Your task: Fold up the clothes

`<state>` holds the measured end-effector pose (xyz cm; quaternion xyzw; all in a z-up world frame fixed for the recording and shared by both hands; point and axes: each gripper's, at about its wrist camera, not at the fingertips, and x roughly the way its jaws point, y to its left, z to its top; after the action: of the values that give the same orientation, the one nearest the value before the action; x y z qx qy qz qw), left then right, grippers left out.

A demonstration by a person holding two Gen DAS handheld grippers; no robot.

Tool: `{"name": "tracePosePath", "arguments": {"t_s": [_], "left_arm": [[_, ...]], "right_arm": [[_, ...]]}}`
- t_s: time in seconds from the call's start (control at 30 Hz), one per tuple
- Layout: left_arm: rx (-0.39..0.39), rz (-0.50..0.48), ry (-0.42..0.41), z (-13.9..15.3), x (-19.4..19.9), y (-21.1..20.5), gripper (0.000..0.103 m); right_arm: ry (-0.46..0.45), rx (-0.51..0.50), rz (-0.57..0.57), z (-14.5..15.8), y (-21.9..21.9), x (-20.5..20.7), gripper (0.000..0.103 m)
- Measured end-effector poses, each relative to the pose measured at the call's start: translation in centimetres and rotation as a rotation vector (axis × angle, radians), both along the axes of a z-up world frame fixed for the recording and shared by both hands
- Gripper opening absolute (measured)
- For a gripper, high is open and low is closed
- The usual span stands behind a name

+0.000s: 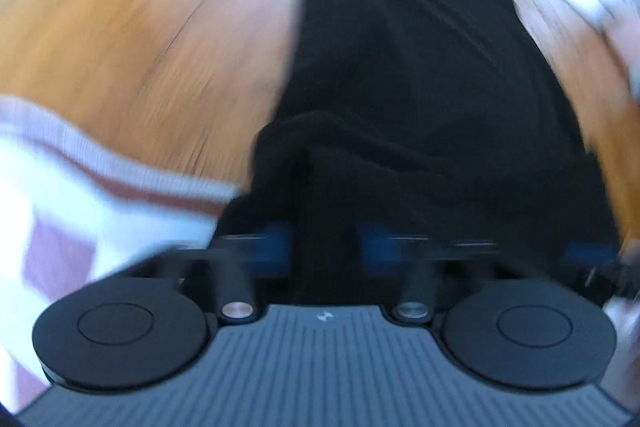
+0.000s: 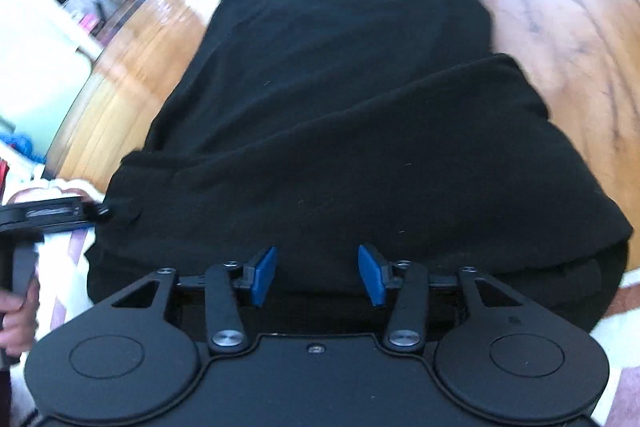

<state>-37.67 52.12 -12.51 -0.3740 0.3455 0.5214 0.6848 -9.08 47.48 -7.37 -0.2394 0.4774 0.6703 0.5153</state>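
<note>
We saw the black garment (image 2: pixel 340 131) lying folded on the wooden bench (image 2: pixel 120 99), bare wood along both edges. Our left gripper (image 1: pixel 326 247) pinched a fold; our right gripper (image 2: pixel 318 275) stood half open over the cloth's near edge.

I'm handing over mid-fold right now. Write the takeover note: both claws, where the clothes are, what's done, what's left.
Left claw: black fabric sits between its pads at the garment's edge; blur hides whether it is pinched.
Right claw: open over the near edge, holding nothing.
Black garment: lies on the wooden table, its near part apparently doubled over the rest. A white-and-pink striped cloth lies beside it.
Done: apparently one fold.
Left: probably further folds and smoothing; check the left grip first.
</note>
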Motion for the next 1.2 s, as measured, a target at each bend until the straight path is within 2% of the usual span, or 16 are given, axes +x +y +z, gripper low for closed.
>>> {"name": "tracePosePath", "arguments": {"t_s": [0.07,0.17,0.2,0.27,0.3,0.33,0.43,0.47,0.53,0.6,0.73,0.83,0.93,1.0,1.13,1.2], "left_arm": [[0.096,-0.06,0.071,1.4,1.2,-0.8,0.005],[0.21,-0.001,0.098,3.9,0.2,-1.6,0.008],[0.214,0.022,0.162,3.8,-0.2,-1.6,0.008],[0.221,0.069,0.289,3.6,-0.9,-1.6,0.017],[0.221,0.093,0.348,3.5,-1.2,-1.5,0.035],[0.144,0.134,0.32,2.7,-2.1,-1.1,0.053],[-0.043,0.233,0.157,1.1,-4.8,-0.3,0.059],[-0.067,0.242,0.099,1.2,-5.1,-0.4,0.062],[-0.097,0.259,0.002,1.3,-6.0,-0.7,0.09],[-0.107,0.281,-0.05,1.6,-6.7,-1.1,0.101],[-0.131,0.318,-0.15,1.5,-7.7,-2.5,0.101],[-0.165,0.368,-0.237,0.4,-8.7,-3.9,0.101],[-0.218,0.426,-0.333,-1.0,-9.8,-4.4,0.101],[-0.266,0.467,-0.399,-2.2,-10.4,-4.5,0.101],[-0.296,0.435,-0.577,-3.6,-10.4,-4.1,0.097],[-0.264,0.393,-0.545,-3.1,-9.4,-3.9,0.097]], "right_arm": [[-0.018,0.009,0.016,0.2,-0.2,-0.7,0.056],[0.009,0.006,0.001,0.4,-0.5,-0.2,0.056],[0.028,0.002,-0.01,0.4,-0.5,0.1,0.057],[0.067,-0.011,-0.035,0.3,-0.7,0.4,0.057],[0.089,-0.017,-0.047,0.1,-0.6,0.6,0.057],[0.11,-0.024,-0.059,0.0,-0.6,0.9,0.057],[0.166,-0.044,-0.095,-0.4,-0.6,0.9,0.057],[0.179,-0.048,-0.106,-0.2,-0.9,1.1,0.057],[0.201,-0.041,-0.115,0.9,-1.9,1.7,0.057],[0.19,0.041,-0.104,3.4,-3.2,2.6,0.058],[0.107,0.132,-0.251,5.8,-5.2,6.8,0.069],[0.154,0.046,-0.425,4.2,-5.7,10.5,0.069],[0.298,-0.056,-0.572,2.1,-6.0,13.8,0.069],[0.346,-0.099,-0.635,1.3,-6.2,15.0,0.069],[0.404,-0.171,-0.651,-0.2,-6.3,15.8,0.072],[0.408,-0.27,-0.638,-1.6,-5.2,14.9,0.072]]}}
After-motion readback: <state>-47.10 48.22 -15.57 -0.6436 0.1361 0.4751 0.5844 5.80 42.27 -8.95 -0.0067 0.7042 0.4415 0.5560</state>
